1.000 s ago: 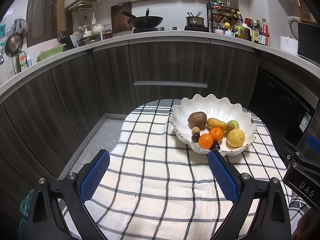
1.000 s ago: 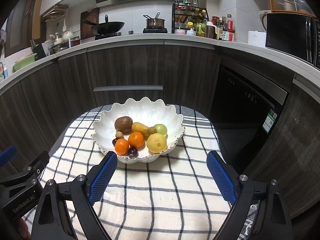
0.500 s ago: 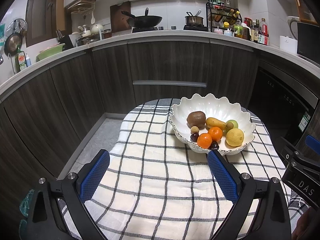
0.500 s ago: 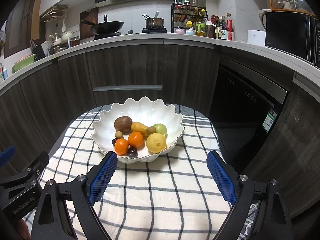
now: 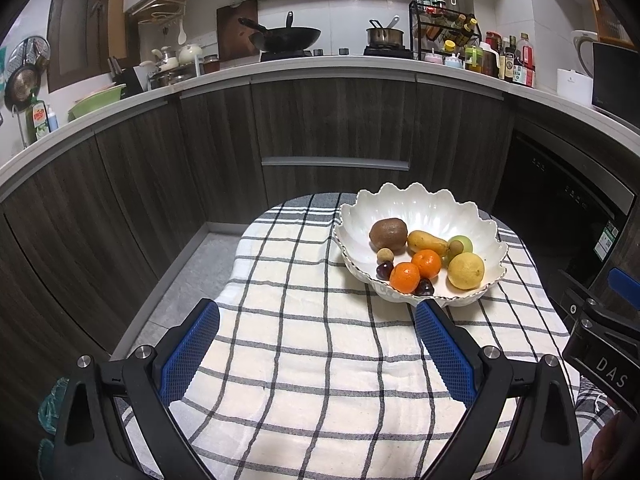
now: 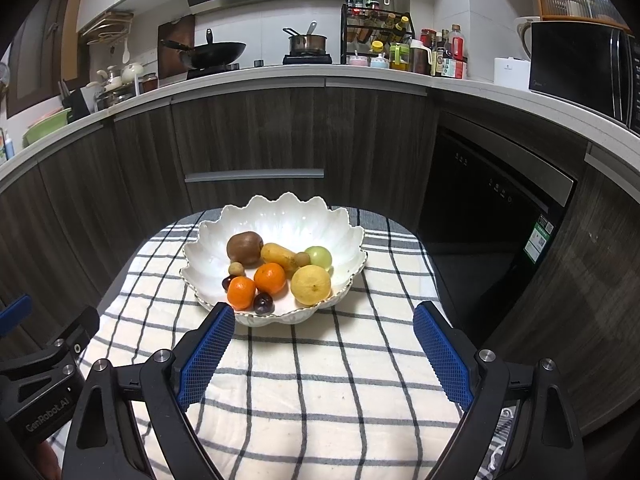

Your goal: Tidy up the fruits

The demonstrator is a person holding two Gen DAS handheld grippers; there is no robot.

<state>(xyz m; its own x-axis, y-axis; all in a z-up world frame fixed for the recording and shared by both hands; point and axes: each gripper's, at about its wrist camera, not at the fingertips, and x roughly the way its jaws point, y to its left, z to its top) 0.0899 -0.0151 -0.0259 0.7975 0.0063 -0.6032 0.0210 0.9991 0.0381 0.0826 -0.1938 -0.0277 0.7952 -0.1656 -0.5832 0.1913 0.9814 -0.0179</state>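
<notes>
Left tongs (image 5: 316,320) spread wide, right tongs (image 6: 324,322) likewise (both empty)

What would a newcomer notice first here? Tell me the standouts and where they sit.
The white scalloped bowl on the checked cloth, heaped with fruit: two oranges in front, a lemon to their right, a kiwi behind. Blue-padded open grippers, left and right, frame the foreground.

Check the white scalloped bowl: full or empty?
Partly full: the white scalloped bowl holds a brown kiwi, yellow lemon and other fruit.
</notes>
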